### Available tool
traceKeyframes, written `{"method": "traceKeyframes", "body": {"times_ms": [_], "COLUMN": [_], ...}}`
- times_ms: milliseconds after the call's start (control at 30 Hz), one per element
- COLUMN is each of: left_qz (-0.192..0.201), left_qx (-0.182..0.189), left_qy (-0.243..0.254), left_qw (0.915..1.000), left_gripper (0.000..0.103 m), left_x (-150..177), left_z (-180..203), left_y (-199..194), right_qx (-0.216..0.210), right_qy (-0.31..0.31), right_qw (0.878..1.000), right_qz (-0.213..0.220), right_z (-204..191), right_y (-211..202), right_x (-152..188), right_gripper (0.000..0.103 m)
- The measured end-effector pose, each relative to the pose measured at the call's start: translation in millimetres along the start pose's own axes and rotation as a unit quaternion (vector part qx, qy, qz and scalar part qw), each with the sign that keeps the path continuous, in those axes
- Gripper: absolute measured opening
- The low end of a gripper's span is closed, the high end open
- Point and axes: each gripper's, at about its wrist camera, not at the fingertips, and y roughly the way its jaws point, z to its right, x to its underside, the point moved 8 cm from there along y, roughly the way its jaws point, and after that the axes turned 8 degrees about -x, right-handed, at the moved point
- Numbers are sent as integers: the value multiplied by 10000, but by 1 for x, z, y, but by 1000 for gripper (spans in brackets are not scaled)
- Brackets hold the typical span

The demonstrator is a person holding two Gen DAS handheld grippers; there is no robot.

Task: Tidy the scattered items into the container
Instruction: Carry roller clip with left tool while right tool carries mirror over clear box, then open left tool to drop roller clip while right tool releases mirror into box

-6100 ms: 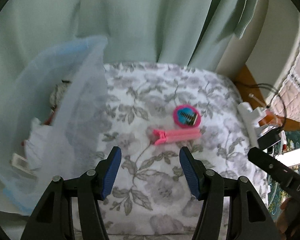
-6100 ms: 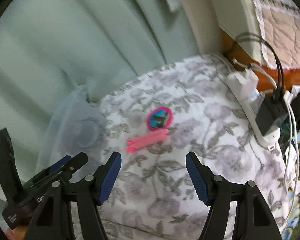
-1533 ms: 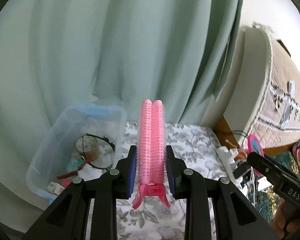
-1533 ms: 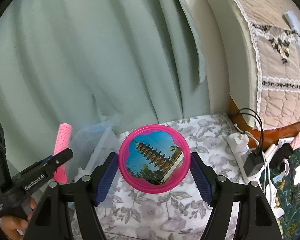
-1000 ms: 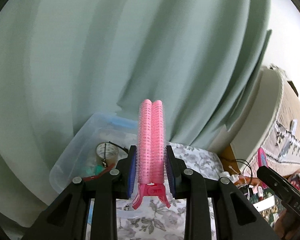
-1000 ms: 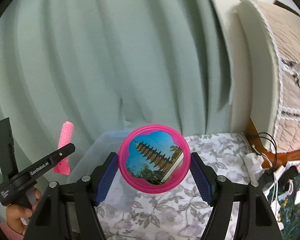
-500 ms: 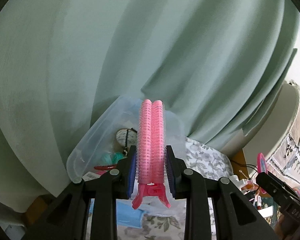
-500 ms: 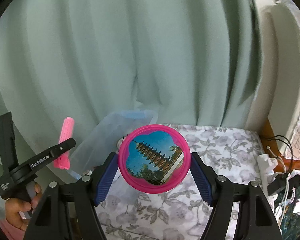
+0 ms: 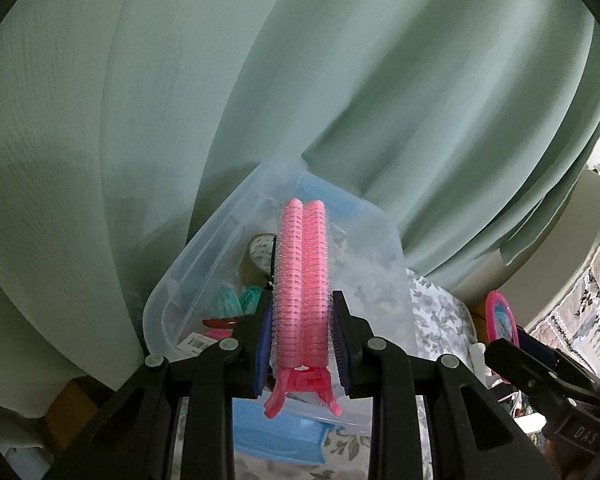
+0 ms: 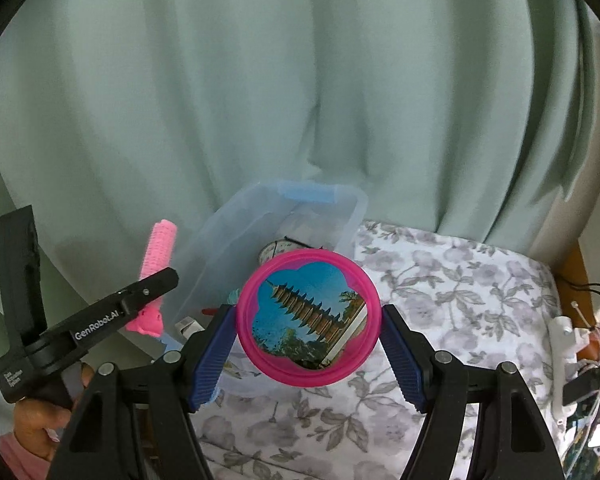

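Note:
My left gripper (image 9: 302,344) is shut on a pink hair-roller clip (image 9: 302,276), held upright above the near end of a clear plastic box (image 9: 204,264) with blue handles. The box holds several small items. My right gripper (image 10: 308,340) is shut on a round pink mirror (image 10: 308,316) with a pagoda picture, held in the air just right of the box (image 10: 340,216). The left gripper with its clip (image 10: 156,256) shows at the left of the right wrist view. The mirror (image 9: 500,320) shows edge-on at the right of the left wrist view.
The box stands at the left end of a floral-covered surface (image 10: 460,280) in front of a green curtain (image 10: 300,100). A white power strip with plugs and cables (image 10: 568,344) lies at the right edge. A padded headboard (image 9: 580,260) stands to the right.
Both grippers lifted their items off the floral surface and have swung left toward the box. The box now sits larger and more central in both views.

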Motion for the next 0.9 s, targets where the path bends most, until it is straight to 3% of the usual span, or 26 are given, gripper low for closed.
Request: {"method": "traceKeyframes", "body": {"times_ms": [400,900], "left_qz": [-220,-153], "left_qx": [-20,24], "left_qy": [-76,-93], "left_qw": [9997,9998], "left_gripper": [28,28], "left_x": [3,-7], "left_z": [-12,-19], "left_y": [25,41], "right_qx": [-216,-377], "right_qy": [-239,-437], "right_qw": [9992,9972], "right_qz": [-248,-484], "right_z": [-18,-26], "right_y": [45,95], "right_x": [-2,-9], "right_gripper": [75,75]}}
